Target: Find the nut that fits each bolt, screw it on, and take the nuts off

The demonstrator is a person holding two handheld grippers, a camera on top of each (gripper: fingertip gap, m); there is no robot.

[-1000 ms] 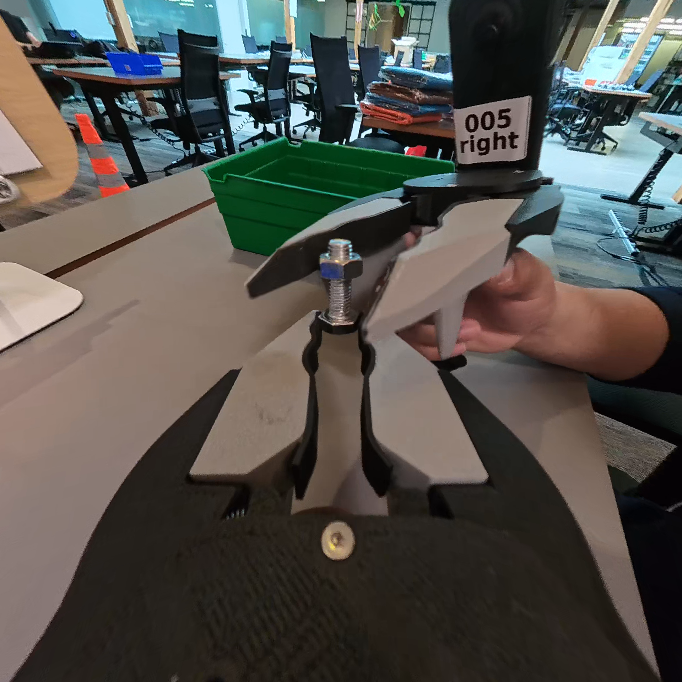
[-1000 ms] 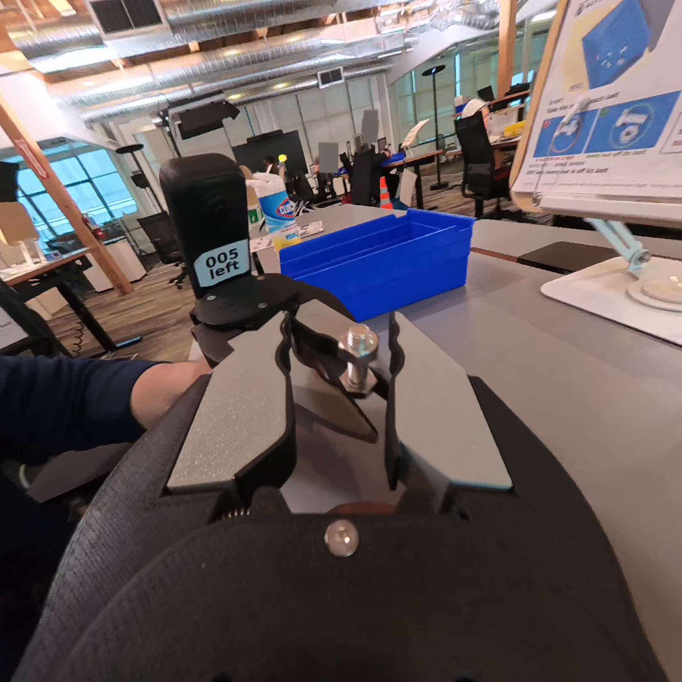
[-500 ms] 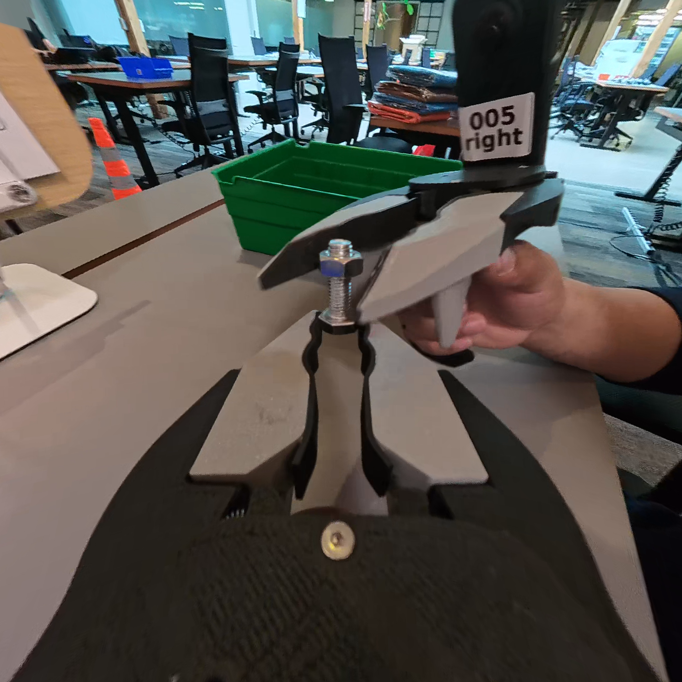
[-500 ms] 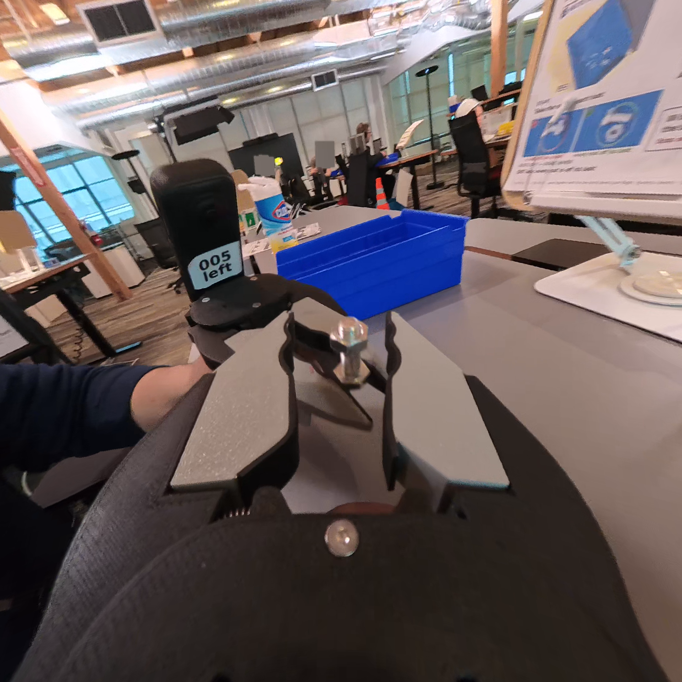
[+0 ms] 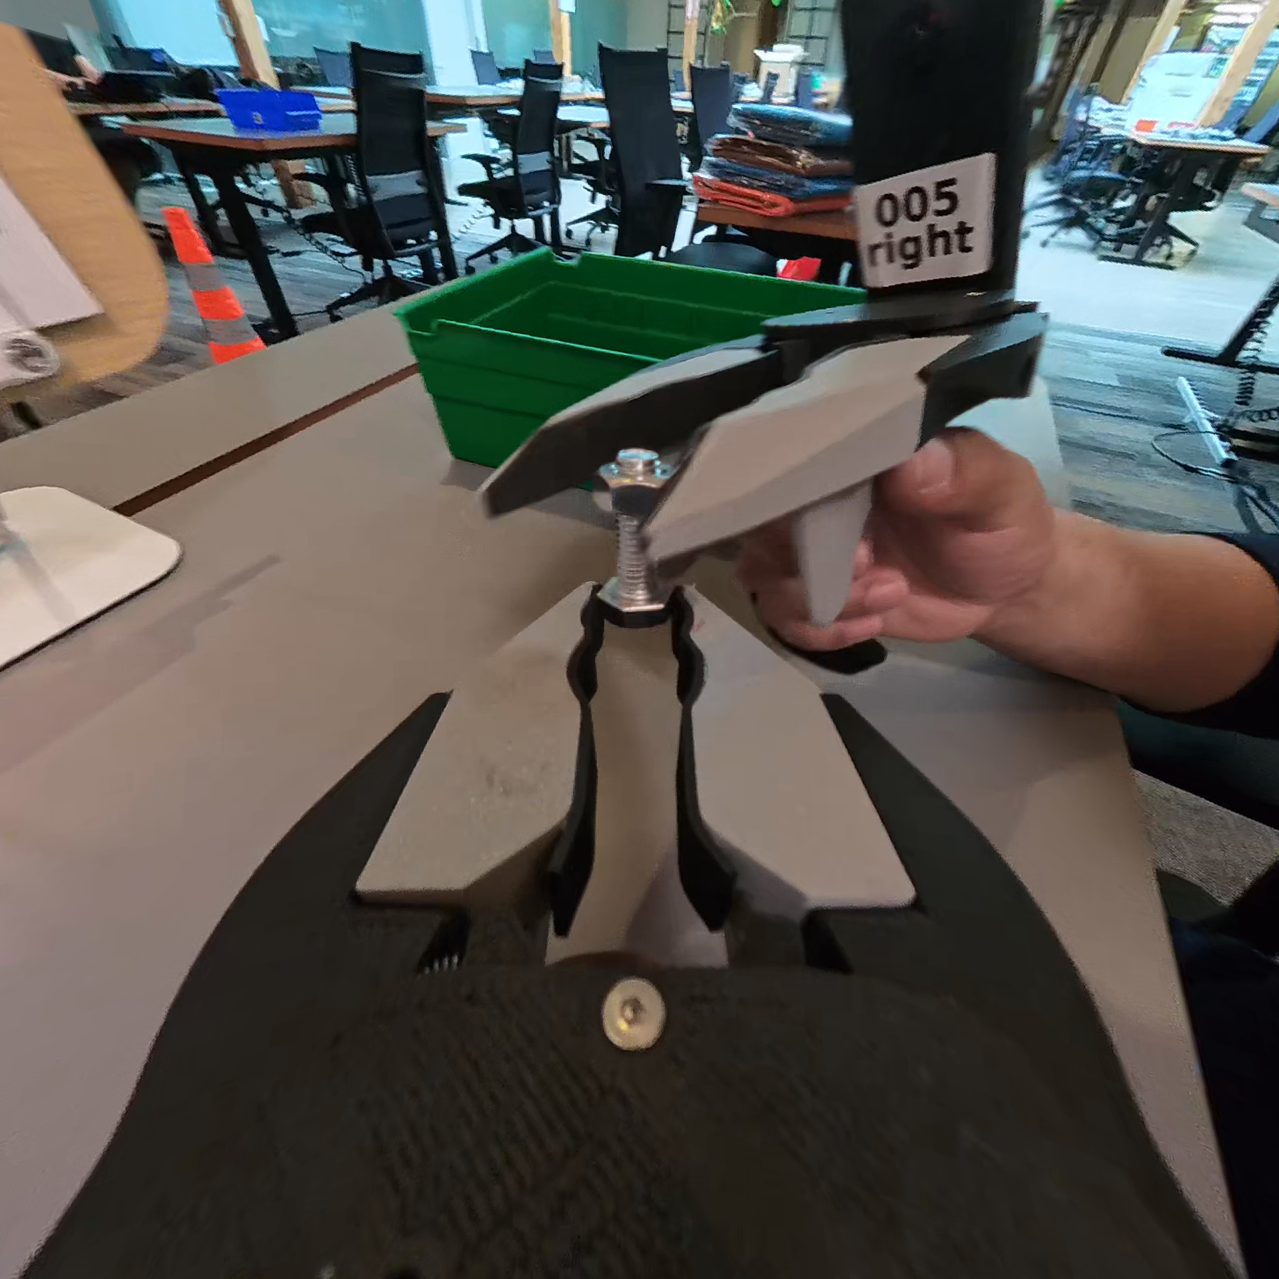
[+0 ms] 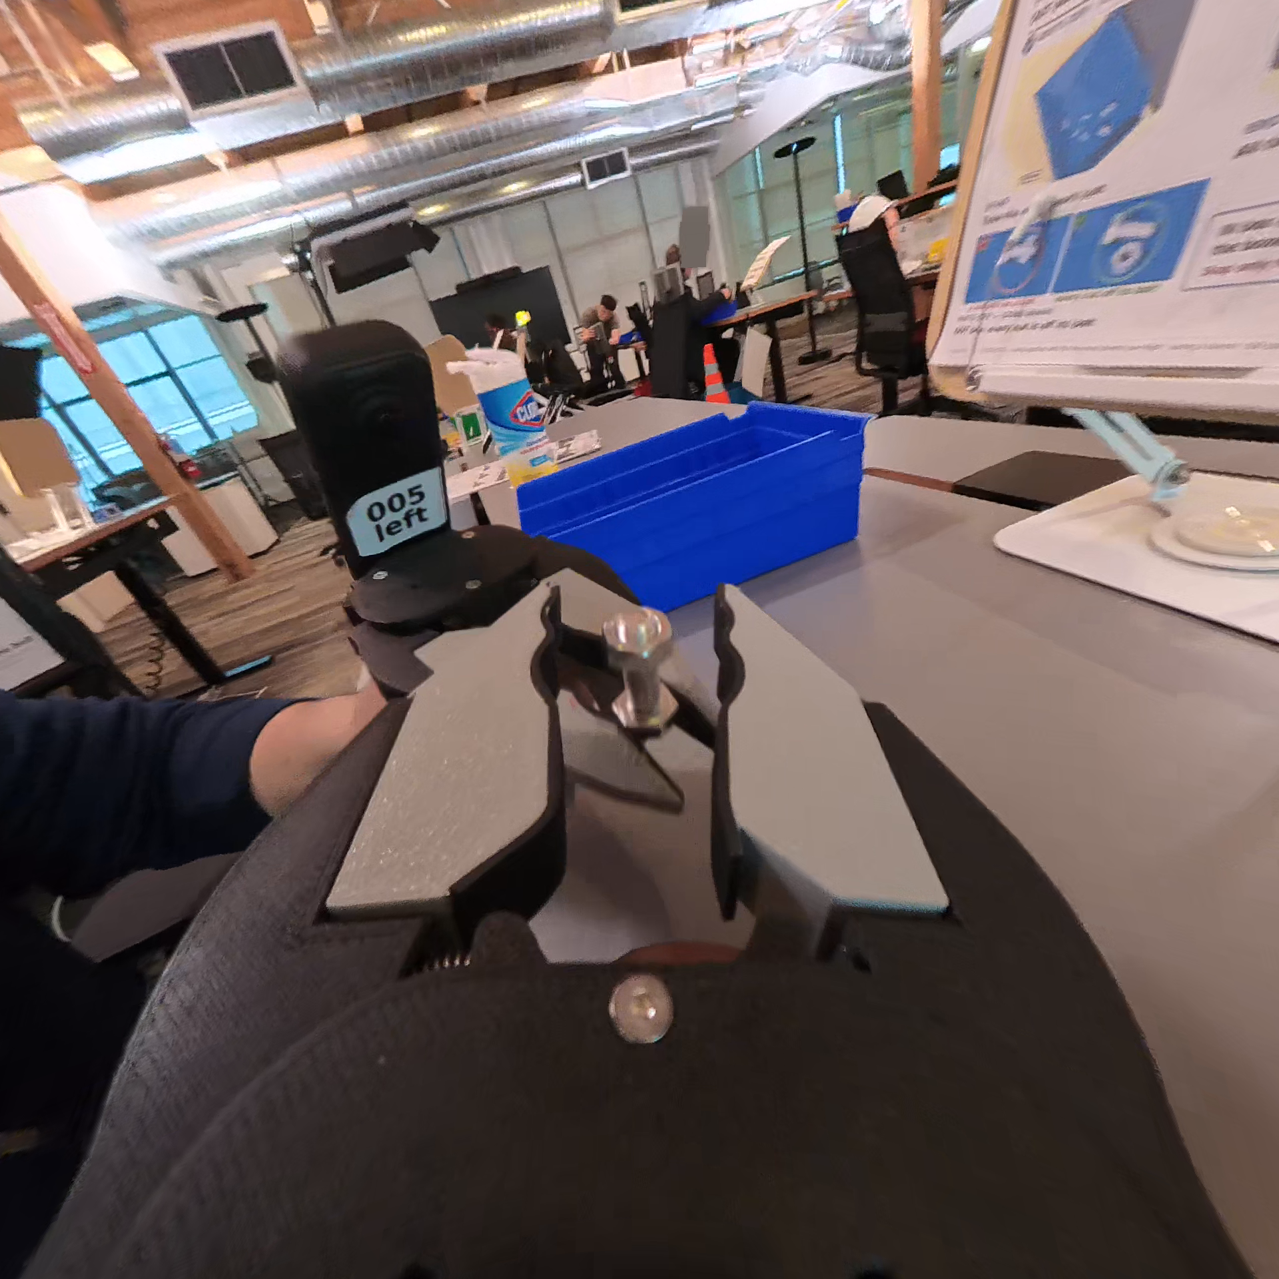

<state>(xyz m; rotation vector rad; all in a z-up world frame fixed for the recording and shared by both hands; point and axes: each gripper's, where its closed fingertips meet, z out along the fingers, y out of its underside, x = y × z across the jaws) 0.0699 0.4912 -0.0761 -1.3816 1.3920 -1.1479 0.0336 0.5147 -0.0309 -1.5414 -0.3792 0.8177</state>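
Nut near bolt tip, above counter centre
Left gripper [image 5: 633,612] jaws clamp bolt [image 5: 631,564] head; right gripper [image 6: 633,626] jaws apart around nut [image 5: 635,477]. Close squarely on the flats, turn along the bolt's axis.

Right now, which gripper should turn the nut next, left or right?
Probably the right gripper. Its open fingers already sit on either side of the nut at the top of the bolt. The left gripper is busy: it is shut on the bolt's head, holding it upright.
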